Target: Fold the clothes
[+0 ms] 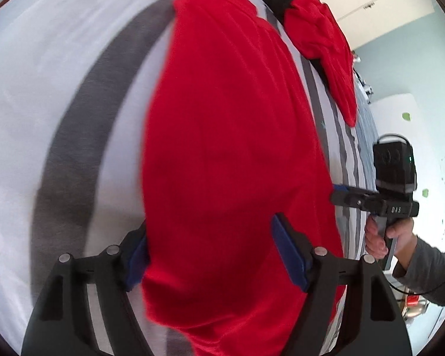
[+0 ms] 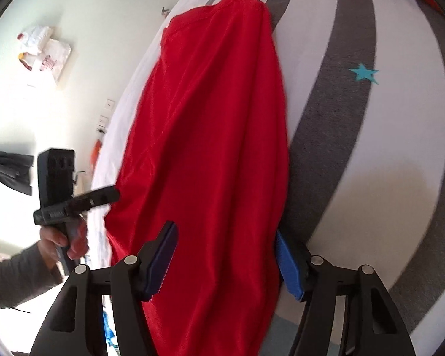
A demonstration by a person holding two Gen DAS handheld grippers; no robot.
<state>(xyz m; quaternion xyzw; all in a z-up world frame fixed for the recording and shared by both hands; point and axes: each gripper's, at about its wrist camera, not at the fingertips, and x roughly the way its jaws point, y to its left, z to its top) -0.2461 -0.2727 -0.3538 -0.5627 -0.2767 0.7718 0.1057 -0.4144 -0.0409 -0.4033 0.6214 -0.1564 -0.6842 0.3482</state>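
Blue-padded fingers of the left gripper stand wide apart around a red garment, not visibly pinching it; the right gripper is equally spread over the same cloth. The garment lies lengthwise on a grey-and-white striped bedspread, near its edge. Soft, light and limp, it looks best taken by hem corners. Another red garment lies beyond.
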